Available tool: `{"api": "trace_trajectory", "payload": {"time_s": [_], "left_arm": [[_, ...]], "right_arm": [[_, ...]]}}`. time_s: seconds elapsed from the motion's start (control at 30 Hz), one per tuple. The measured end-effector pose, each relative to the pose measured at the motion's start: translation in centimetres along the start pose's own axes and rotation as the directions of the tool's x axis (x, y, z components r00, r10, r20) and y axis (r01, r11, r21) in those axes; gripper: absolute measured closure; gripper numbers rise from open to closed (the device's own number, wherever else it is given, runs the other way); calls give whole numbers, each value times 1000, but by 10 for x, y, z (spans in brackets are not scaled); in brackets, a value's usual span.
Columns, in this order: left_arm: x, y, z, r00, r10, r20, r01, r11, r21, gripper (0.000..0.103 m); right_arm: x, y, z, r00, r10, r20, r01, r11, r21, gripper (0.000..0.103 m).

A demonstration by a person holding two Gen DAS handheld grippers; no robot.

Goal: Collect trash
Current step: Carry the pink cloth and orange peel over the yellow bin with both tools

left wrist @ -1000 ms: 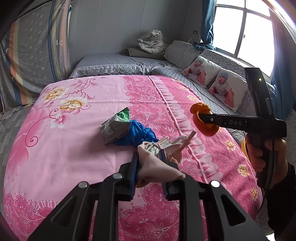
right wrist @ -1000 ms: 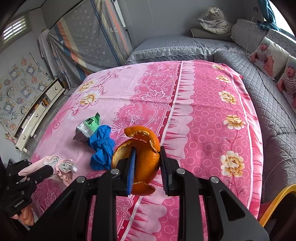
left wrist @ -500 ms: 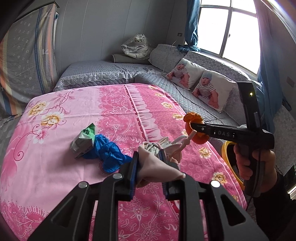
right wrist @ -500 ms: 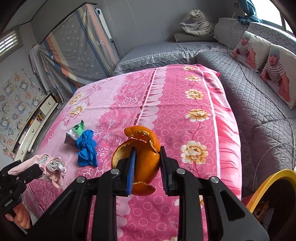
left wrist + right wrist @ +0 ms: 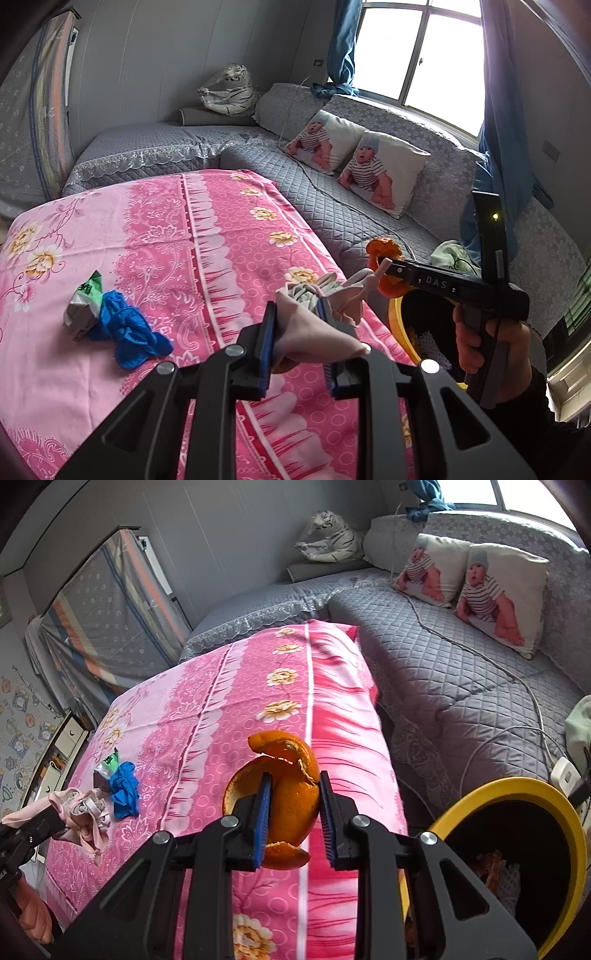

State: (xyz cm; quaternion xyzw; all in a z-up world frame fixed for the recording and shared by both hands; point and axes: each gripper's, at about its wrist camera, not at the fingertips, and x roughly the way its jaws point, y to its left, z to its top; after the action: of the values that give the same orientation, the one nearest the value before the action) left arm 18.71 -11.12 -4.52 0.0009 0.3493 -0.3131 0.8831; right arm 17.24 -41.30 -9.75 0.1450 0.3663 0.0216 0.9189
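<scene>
You are gripping the peel (image 5: 286,797) in the right gripper (image 5: 293,814), jaws narrowed onto it, so it clears the bed (image 5: 207,716) as you are carrying it; the bin (image 5: 509,794) is lying low to the right of those jaws, probably your drop point. Your left gripper (image 5: 301,345) is clamping the pink rag (image 5: 314,332) tight between its jaws. Ahead-left of them, a blue glove (image 5: 127,332) and a wrapper (image 5: 83,308) are waiting on the bed, likely next.

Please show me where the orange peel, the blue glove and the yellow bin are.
orange peel (image 5: 295,805): right wrist view, middle of the outer skin.
blue glove (image 5: 129,332): left wrist view, centre of the crumpled glove.
yellow bin (image 5: 517,786): right wrist view, top of the rim.
</scene>
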Motion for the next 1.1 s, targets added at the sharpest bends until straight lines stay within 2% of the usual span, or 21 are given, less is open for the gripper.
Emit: {"api": "trace_trajectory", "payload": {"time_s": [0.5, 1.1], "left_arm": [[49, -89, 13, 994, -95, -53, 102, 983, 153, 82], [96, -174, 5, 975, -167, -148, 204, 938, 281, 82]], "right_arm": [[-53, -95, -24, 987, -150, 52, 142, 981, 133, 80], [-82, -165, -56, 963, -266, 47, 247, 938, 243, 80]]}}
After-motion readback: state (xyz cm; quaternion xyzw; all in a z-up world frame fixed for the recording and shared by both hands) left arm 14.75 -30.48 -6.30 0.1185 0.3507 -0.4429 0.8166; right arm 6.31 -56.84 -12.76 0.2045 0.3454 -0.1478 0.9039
